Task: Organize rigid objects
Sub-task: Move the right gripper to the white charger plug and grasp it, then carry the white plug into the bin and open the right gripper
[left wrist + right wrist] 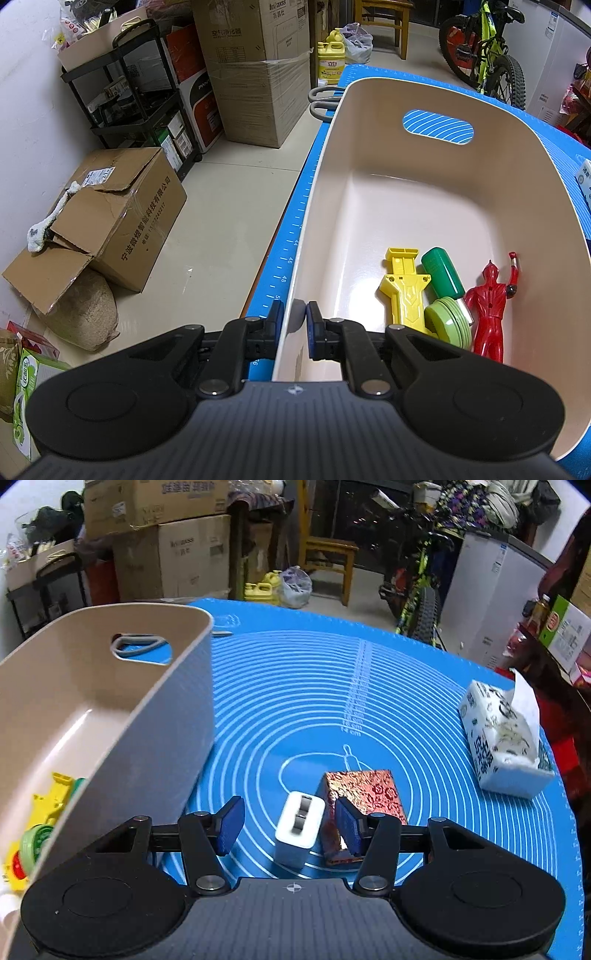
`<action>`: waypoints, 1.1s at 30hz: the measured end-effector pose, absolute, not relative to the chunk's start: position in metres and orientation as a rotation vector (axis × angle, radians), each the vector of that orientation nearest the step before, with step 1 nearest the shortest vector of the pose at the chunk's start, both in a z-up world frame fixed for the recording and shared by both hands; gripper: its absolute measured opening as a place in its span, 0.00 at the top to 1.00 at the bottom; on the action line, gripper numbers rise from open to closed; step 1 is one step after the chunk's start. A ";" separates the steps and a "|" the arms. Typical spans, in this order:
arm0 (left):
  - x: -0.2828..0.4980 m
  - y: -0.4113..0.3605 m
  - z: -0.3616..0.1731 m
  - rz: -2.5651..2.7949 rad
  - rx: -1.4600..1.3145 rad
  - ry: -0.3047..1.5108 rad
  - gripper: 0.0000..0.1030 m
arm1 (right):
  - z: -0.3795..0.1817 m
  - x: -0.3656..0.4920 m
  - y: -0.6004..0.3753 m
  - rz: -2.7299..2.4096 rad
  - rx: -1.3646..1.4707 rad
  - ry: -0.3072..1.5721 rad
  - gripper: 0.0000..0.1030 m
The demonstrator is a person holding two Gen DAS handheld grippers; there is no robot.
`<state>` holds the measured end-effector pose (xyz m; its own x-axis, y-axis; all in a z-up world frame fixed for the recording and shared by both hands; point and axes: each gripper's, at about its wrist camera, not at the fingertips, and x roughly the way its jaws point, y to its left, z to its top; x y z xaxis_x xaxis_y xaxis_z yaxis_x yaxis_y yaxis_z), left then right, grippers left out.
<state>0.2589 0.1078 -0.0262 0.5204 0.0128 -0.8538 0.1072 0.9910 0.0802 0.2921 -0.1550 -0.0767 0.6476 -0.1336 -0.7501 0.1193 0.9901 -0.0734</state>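
My left gripper is shut on the near left wall of the beige bin, one pad outside and one inside. In the bin lie a yellow toy, a green cylinder, a green round case and a red figure. My right gripper hangs open just above the blue mat. A white charger stands between its fingers, and neither pad touches it. A red patterned box stands against the charger's right side, partly behind the right finger.
A white tissue pack lies at the mat's right edge. Grey scissor handles stick out behind the bin's far left corner. The bin stands close to the left of my right gripper. Cardboard boxes and a bicycle stand on the floor.
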 end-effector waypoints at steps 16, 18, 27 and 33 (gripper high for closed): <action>0.259 0.106 -0.026 -0.057 0.132 1.024 0.85 | -0.092 0.290 -0.151 -0.175 -0.049 0.842 0.54; 0.259 0.107 -0.026 -0.057 0.132 1.024 0.85 | -0.094 0.292 -0.153 -0.183 -0.038 0.847 0.58; 0.259 0.108 -0.025 -0.055 0.133 1.025 0.85 | -0.094 0.294 -0.151 -0.184 -0.044 0.826 0.69; 0.259 0.107 -0.025 -0.056 0.133 1.025 0.85 | -0.072 0.283 -0.146 -0.176 -0.078 0.779 0.69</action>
<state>0.2586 0.1071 -0.0253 0.5187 0.0159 -0.8548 0.1086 0.9905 0.0844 0.2832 -0.1460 -0.0719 0.6979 -0.1867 -0.6915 0.1292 0.9824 -0.1349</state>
